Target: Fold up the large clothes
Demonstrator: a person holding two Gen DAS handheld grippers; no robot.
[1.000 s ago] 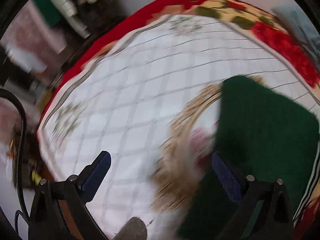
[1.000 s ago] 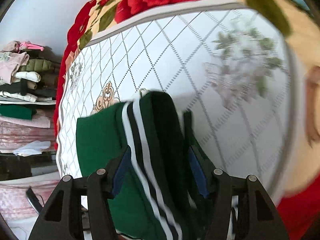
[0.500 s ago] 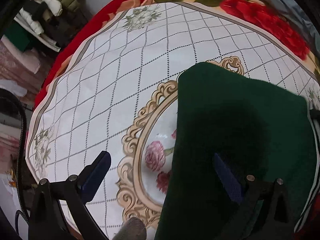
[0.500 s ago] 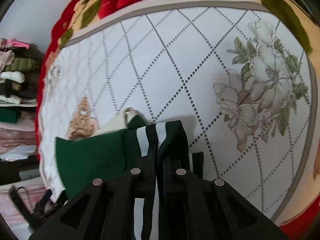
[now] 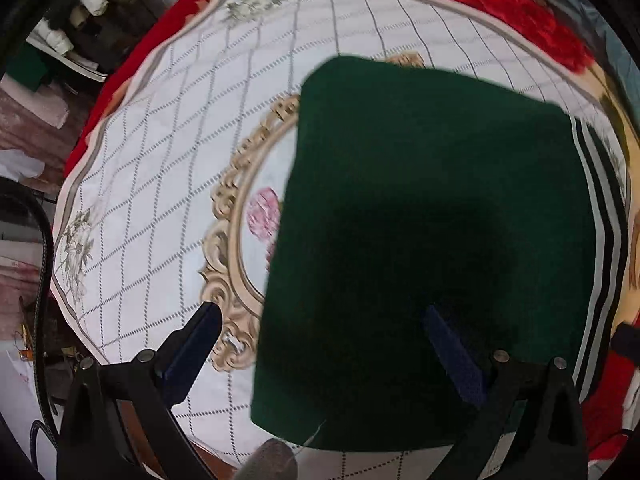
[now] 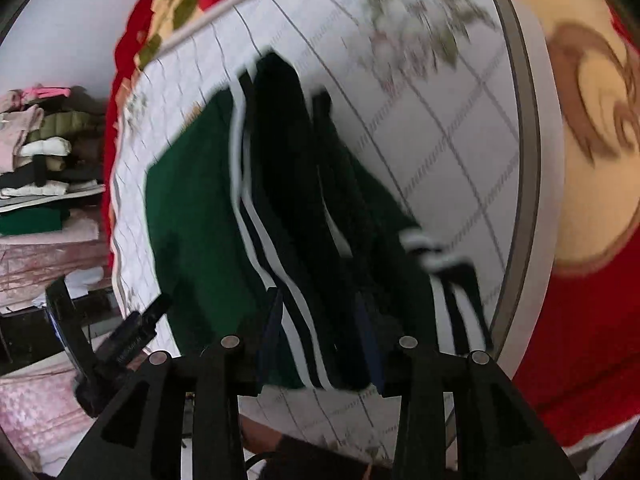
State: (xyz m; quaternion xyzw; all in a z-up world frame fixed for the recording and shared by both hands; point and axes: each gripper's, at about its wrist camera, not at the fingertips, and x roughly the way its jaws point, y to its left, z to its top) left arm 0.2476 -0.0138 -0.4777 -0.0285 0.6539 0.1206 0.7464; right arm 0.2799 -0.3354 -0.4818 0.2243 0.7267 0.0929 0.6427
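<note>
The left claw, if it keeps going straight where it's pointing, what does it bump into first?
Probably the green garment. The left claw is open and points steeply down; the garment's left edge lies between its fingers, over the patterned bed cover. How far above the cloth it hovers is unclear.

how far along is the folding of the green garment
Mostly done: the green garment lies in a compact rectangle on the patterned cloth. In hand: the right gripper is opening around the striped edge. The left gripper is open over it. Left: release, maybe tidy that edge.
</note>
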